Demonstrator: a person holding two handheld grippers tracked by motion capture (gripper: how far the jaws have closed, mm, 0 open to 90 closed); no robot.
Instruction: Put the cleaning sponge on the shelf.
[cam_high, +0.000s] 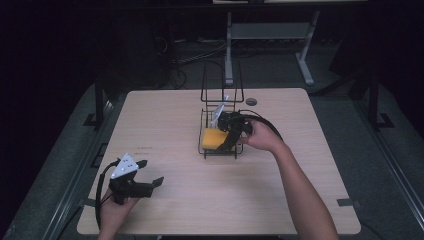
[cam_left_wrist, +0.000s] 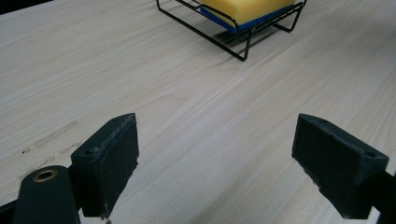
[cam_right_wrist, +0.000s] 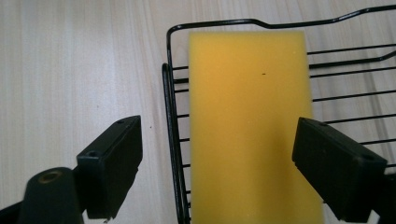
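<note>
A yellow sponge (cam_high: 211, 138) with a blue underside lies flat in a black wire rack (cam_high: 220, 156) at the middle of the wooden table. My right gripper (cam_high: 229, 140) hovers over the rack, open. In the right gripper view the sponge (cam_right_wrist: 250, 121) lies below the gripper (cam_right_wrist: 217, 168), with one jaw outside the rack's rim (cam_right_wrist: 215, 22) and the other over the sponge's far edge. My left gripper (cam_high: 153, 171) is held open near the table's front left, above bare wood. In the left gripper view, past the gripper (cam_left_wrist: 224, 158), the rack (cam_left_wrist: 244, 49) and sponge (cam_left_wrist: 245, 8) lie far off.
The table (cam_high: 165, 120) has bare wood all around the rack, and a round cable hole (cam_high: 251, 101) near its back edge. Tall wire loops (cam_high: 222, 80) rise from the rack's far end. A grey desk frame (cam_high: 270, 30) and floor cables lie beyond.
</note>
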